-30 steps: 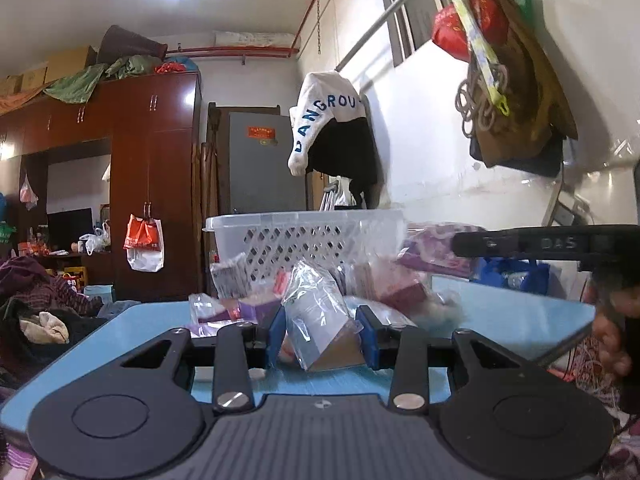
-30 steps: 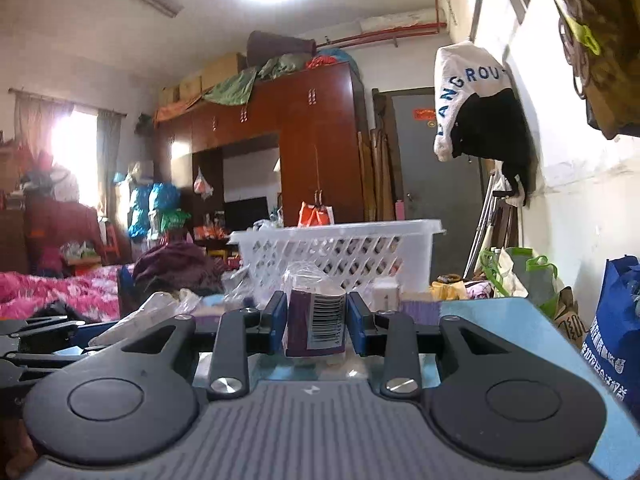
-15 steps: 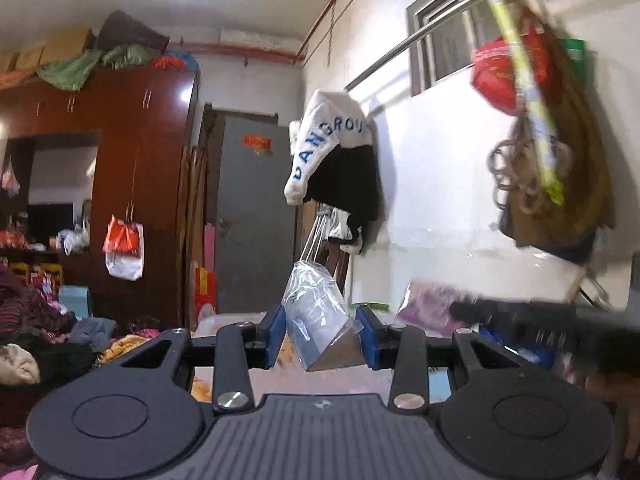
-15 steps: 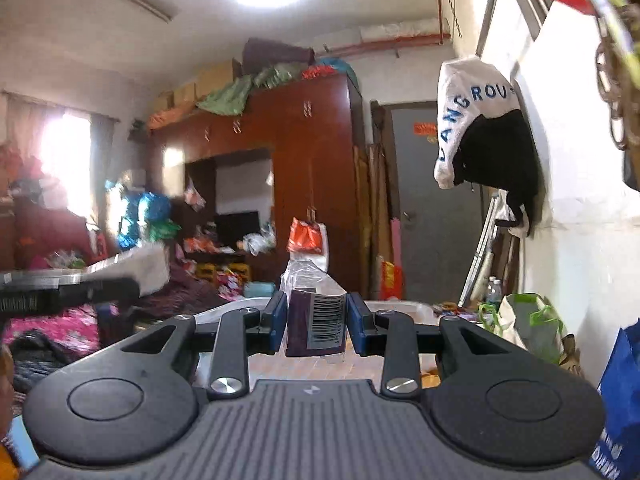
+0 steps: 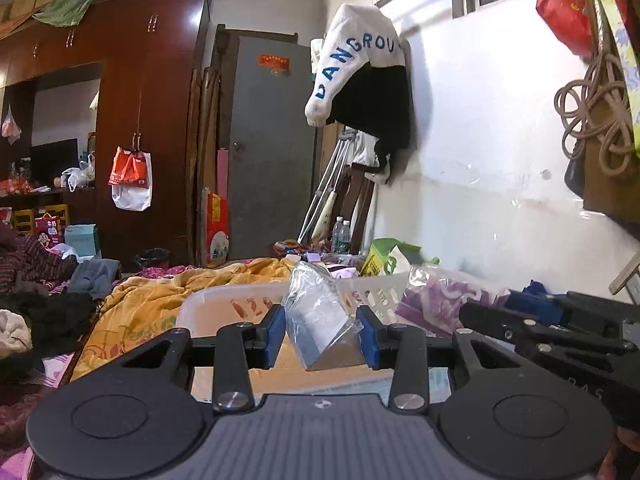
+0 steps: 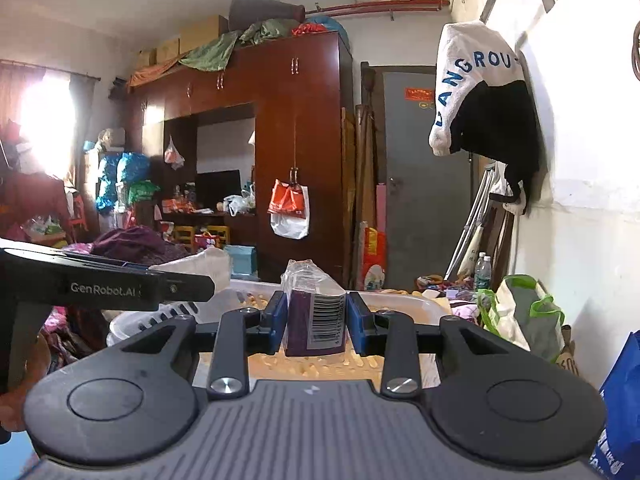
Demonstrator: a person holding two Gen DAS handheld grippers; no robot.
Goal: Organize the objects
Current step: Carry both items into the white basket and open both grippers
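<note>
While both jaws grip packets (image 5: 320, 320) (right's purple (image 6: 316, 316)) — basket rim (image 6: 400, 300) lies beneath.

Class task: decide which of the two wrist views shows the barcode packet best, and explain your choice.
The right wrist view. There the purple barcode packet sits centred and sharp between the pads of the right gripper, label facing the camera. The left wrist view shows only its purple wrapper, blurred, at the tip of that gripper, with no barcode readable.

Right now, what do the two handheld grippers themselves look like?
Both match: the left gripper and right gripper have blue finger pads on black linkage arms with silver pivot screws, round black discs either side, and a grey ribbed body. The left gripper's side, seen from the right camera, reads GenRobot.AI in white.
</note>
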